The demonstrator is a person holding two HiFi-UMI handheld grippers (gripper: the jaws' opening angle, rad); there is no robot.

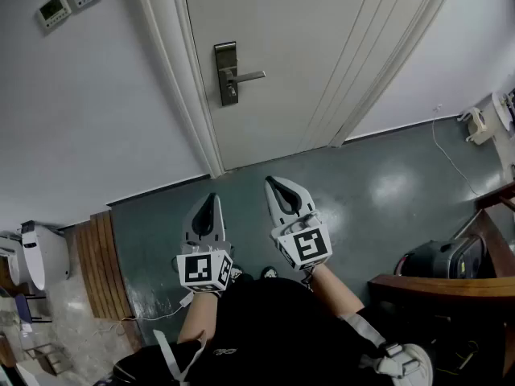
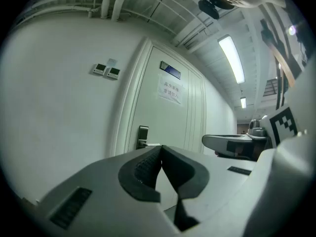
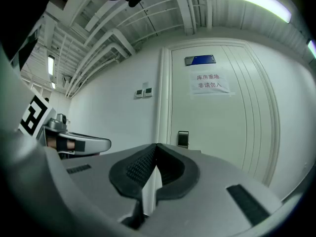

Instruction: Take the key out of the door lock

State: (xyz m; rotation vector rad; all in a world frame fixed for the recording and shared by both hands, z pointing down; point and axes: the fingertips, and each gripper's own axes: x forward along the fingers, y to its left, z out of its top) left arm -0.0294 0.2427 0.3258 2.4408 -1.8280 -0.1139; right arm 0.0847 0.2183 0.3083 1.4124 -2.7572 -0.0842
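Nothing is done yet: the left tongs (image 1: 211,202) and right tongs (image 1: 272,185) are pressed together, empty, well short of the door lock (image 1: 228,74), where the key, too small to make out, presumably sits, so approach, pinch and pull-out remain.

Paper notice (image 3: 213,81) on the door (image 3: 222,132) — reads 库房重地, 非请勿入.

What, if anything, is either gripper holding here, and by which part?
Nothing is held. The left gripper and the right gripper are both shut and empty, well short of the door and its lock.
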